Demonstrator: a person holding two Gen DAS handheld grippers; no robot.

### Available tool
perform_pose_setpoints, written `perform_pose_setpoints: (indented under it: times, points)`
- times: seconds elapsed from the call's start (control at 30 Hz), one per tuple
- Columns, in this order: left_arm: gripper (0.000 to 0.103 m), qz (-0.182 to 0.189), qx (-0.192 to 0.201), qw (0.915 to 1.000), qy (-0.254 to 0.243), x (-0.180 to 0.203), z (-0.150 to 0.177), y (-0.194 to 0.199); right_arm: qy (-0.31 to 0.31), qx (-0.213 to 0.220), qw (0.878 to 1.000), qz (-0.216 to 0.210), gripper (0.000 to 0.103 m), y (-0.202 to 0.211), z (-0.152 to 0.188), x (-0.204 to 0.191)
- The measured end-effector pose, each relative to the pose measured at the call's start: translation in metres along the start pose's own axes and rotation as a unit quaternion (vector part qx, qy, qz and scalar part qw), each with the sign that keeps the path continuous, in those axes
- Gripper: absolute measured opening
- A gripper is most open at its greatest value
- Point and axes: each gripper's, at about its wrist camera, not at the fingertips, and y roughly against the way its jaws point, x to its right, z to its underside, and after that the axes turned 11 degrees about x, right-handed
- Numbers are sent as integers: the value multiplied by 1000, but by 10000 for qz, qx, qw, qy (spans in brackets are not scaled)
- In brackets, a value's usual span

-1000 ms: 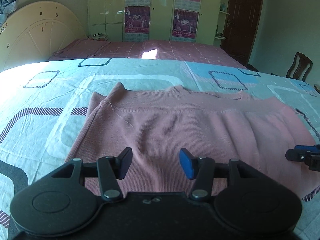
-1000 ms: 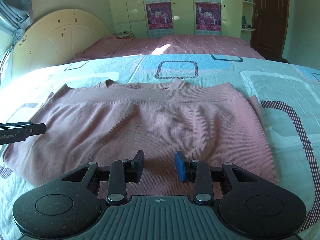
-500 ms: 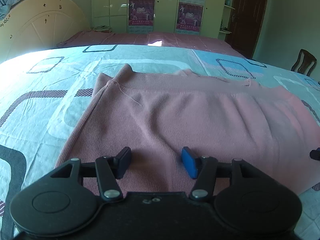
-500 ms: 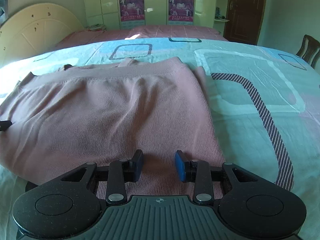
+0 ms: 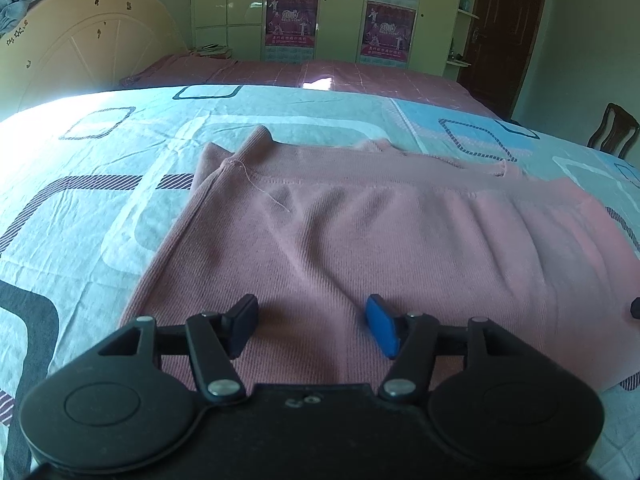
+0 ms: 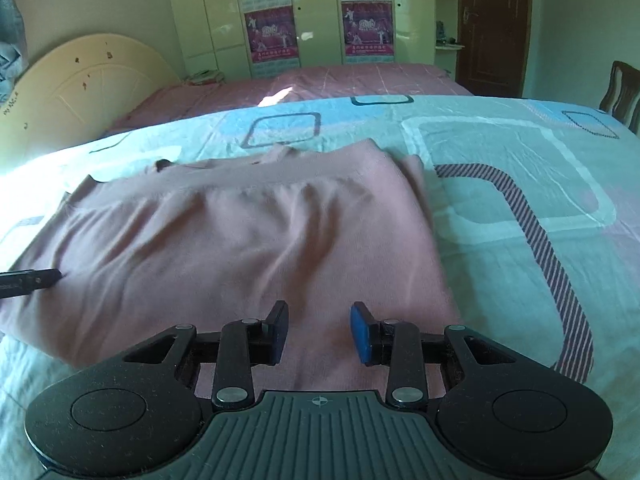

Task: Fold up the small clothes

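A pink knit garment [image 5: 360, 240] lies folded flat across the patterned bedsheet [image 5: 100, 200], with its ribbed band along the far side. My left gripper [image 5: 312, 314] hovers over the garment's near left part, jaws open and nothing between them. My right gripper [image 6: 319, 322] hovers over the near right part of the garment [image 6: 240, 248], open and empty too. One left gripper finger [image 6: 32, 280] shows at the left edge of the right wrist view. A tip of the right gripper [image 5: 635, 308] peeks in at the right edge of the left wrist view.
The bedsheet [image 6: 520, 184] spreads wide on both sides of the garment. Behind it lie a second bed with a pink cover [image 5: 320, 76], a cream headboard [image 5: 92, 48], a wardrobe with posters [image 5: 340, 8], a dark door [image 5: 508, 32] and a wooden chair [image 5: 612, 128].
My right gripper has shifted right, toward the garment's right side, and has almost left the left wrist view. The left jaws have widened a little.
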Motion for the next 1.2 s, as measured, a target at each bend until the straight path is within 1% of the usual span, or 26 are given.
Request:
perform_pose_setpoints:
  times: [0.07, 0.17, 0.3, 0.4, 0.5, 0.6, 0.63, 0.73, 0.8, 0.87, 0.93, 1.03, 1.1, 1.13, 1.17, 1.2]
  points:
    - [59, 53, -13, 10000, 51, -2, -2, 5, -33, -71, 9997, -251, 35, -1, -1, -19]
    - [60, 103, -65, 9998, 155, -7, -4, 18, -102, -116, 9986, -502, 35, -2, -1, -45]
    - [60, 200, -270, 9971, 680, -22, 1, 38, -16, -85, 9982, -594, 37, -8, -4, -72]
    - [61, 238, -442, 9925, 1116, -36, 11, 54, -38, -51, 9977, -677, 37, -11, -9, -88]
    - [62, 310, -633, 9855, 1545, -48, 24, 66, 74, 22, 9972, -745, 40, -14, -14, -103]
    - [62, 509, -889, 9702, 2196, -63, 41, 69, 94, 63, 9968, -795, 50, -16, -15, -113]
    - [62, 550, -872, 9654, 2396, -68, 46, 68, 98, 62, 9968, -792, 50, -17, -14, -116]
    - [63, 684, -681, 9567, 2747, -77, 50, 59, 85, 26, 9972, -741, 50, -23, -10, -121]
    - [63, 783, -484, 9517, 2929, -81, 48, 48, 76, 38, 9976, -681, 50, -27, -9, -123]
    - [63, 837, -228, 9429, 3215, -85, 46, 33, 73, 67, 9981, -608, 50, -32, -11, -124]
    - [61, 914, -14, 9362, 3394, -86, 44, 18, 0, 112, 9987, -502, 50, -37, -15, -121]
    - [60, 978, 290, 9286, 3567, -87, 40, 0, 67, 149, 9995, -274, 50, -51, -22, -122]
    - [57, 1043, 414, 9194, 3769, -90, 37, -10, 267, 74, 9995, -167, 50, -64, -21, -126]
    - [45, 1013, 439, 9166, 3842, -93, 37, -15, 393, -30, 9992, -76, 50, -72, -17, -127]
    - [25, 958, 425, 9139, 3921, -95, 38, -20, 522, -173, 9985, 77, 50, -80, -11, -128]
    - [17, 933, 380, 9095, 4034, -99, 40, -25, 555, -255, 9981, 103, 50, -85, -5, -128]
